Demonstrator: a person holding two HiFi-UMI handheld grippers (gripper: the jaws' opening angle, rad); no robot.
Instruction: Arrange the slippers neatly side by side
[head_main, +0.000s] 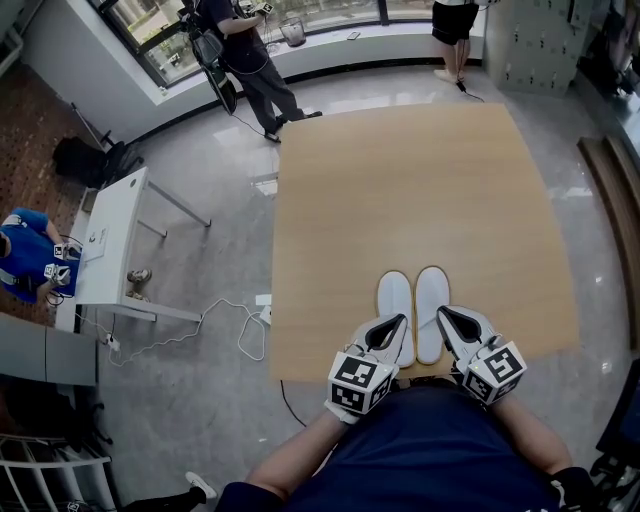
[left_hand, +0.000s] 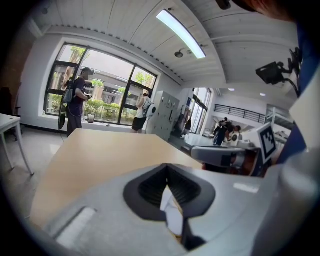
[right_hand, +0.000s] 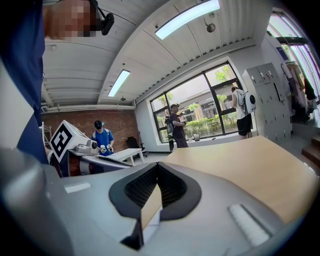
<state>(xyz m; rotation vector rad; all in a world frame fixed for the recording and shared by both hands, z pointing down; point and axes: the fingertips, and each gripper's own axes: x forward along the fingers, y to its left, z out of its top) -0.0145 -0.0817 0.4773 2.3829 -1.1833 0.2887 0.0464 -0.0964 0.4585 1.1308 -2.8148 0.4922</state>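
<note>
Two tools: left gripper (head_main: 393, 325) and right gripper (head_main: 449, 318) are hovering side by side, each with its jaws pressed together and pinching nothing.
Under the tips: the heels of the slippers (head_main: 414, 300) are lying here; contact is unclear.
Ahead of the tips: both slippers are resting together on the table (head_main: 400, 180), toes pointing away.
Progress: the pairing is looking finished, with perhaps a small straightening nudge left.
Far beyond: a person (head_main: 250, 60) is standing by the windows.

No text, brand or number can be read here; the cubes on the claws carry only black-and-white square markers, not letters.
</note>
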